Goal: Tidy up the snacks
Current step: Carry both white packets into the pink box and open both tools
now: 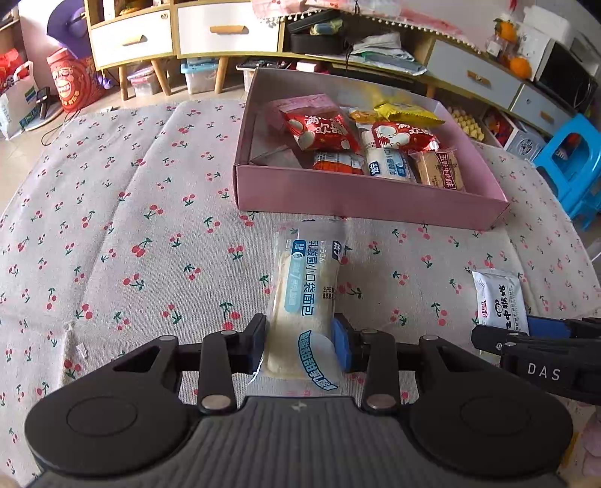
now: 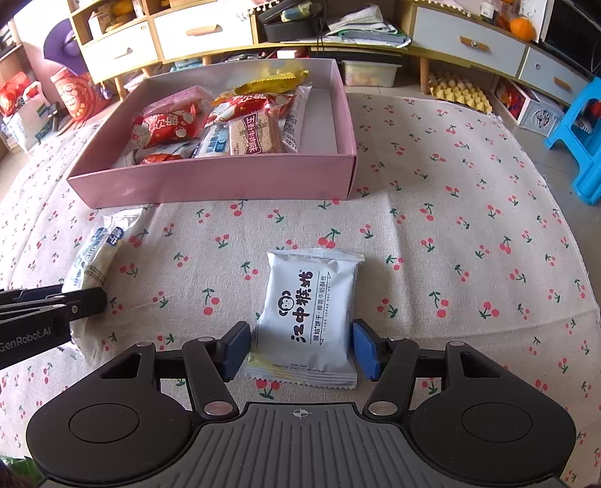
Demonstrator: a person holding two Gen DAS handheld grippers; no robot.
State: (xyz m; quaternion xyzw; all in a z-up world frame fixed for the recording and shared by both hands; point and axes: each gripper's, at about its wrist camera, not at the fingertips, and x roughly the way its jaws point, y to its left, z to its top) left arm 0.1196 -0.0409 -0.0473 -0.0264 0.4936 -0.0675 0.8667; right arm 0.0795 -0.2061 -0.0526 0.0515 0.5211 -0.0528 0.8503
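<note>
A pink box point(image 1: 360, 195) point(image 2: 210, 184) on the cherry-print cloth holds several snack packs. In the left wrist view my left gripper point(image 1: 300, 347) is shut on a long white and blue bread pack point(image 1: 306, 296), its pads pressed on both sides of the near end. The pack also shows in the right wrist view point(image 2: 97, 251). In the right wrist view my right gripper point(image 2: 300, 347) has its pads around a white biscuit pack point(image 2: 308, 315) lying on the cloth; small gaps show on each side. That pack also shows in the left wrist view point(image 1: 499, 300).
Low cabinets with drawers point(image 1: 225, 33) stand behind the cloth. A blue plastic stool point(image 2: 582, 139) stands at the right. A red bag point(image 1: 75, 82) and storage bins sit on the floor at the back left.
</note>
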